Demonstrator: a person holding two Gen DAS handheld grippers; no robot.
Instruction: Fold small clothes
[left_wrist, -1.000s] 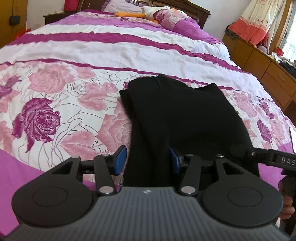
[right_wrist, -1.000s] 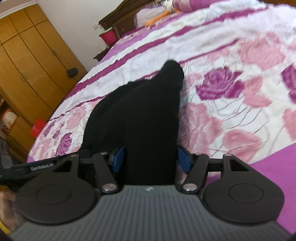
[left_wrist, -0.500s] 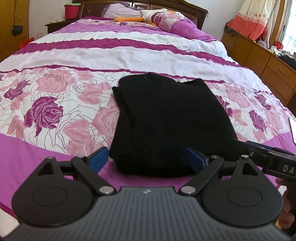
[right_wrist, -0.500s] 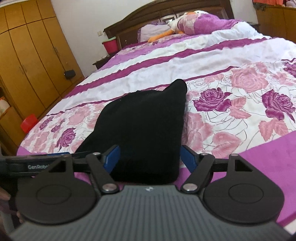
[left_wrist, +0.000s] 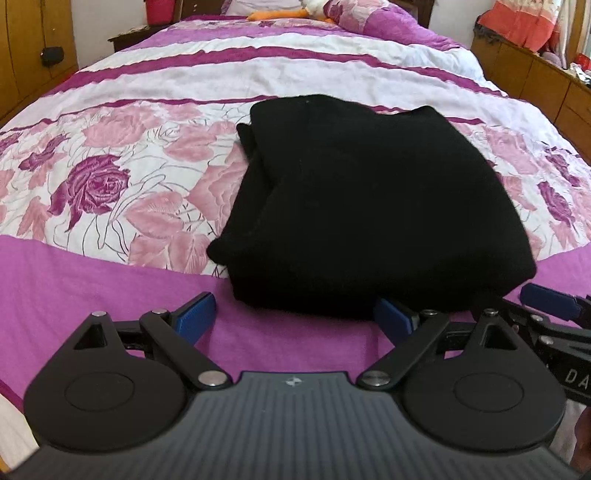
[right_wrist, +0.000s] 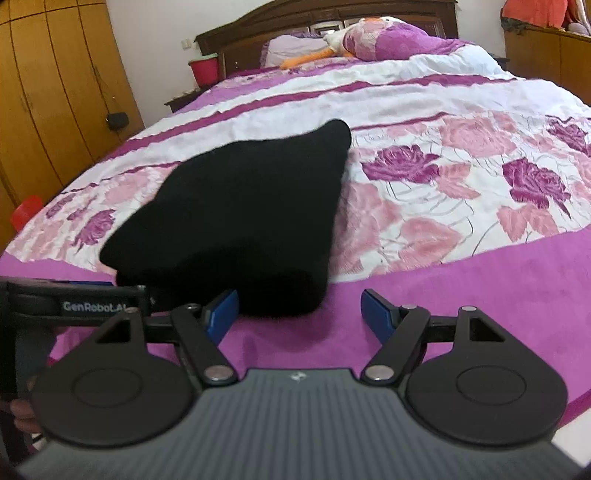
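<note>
A black garment (left_wrist: 354, 206) lies folded into a thick rectangle on the floral pink and purple bedspread (left_wrist: 110, 177), near the bed's front edge. It also shows in the right wrist view (right_wrist: 243, 221). My left gripper (left_wrist: 295, 317) is open and empty, just in front of the garment's near edge. My right gripper (right_wrist: 299, 314) is open and empty, by the garment's near right corner. The right gripper's blue fingertips (left_wrist: 550, 299) show at the right edge of the left wrist view. The left gripper's body (right_wrist: 74, 304) shows at the left of the right wrist view.
Pillows and a plush toy (right_wrist: 332, 48) lie at the wooden headboard. A wooden wardrobe (right_wrist: 48, 92) stands on the left, with a red bin (right_wrist: 203, 70) on a nightstand. Wooden dressers (left_wrist: 535, 74) line the right side.
Both grippers have let go of the garment, opened wide and pulled back toward the bed's front edge. The garment now lies flat and folded.
</note>
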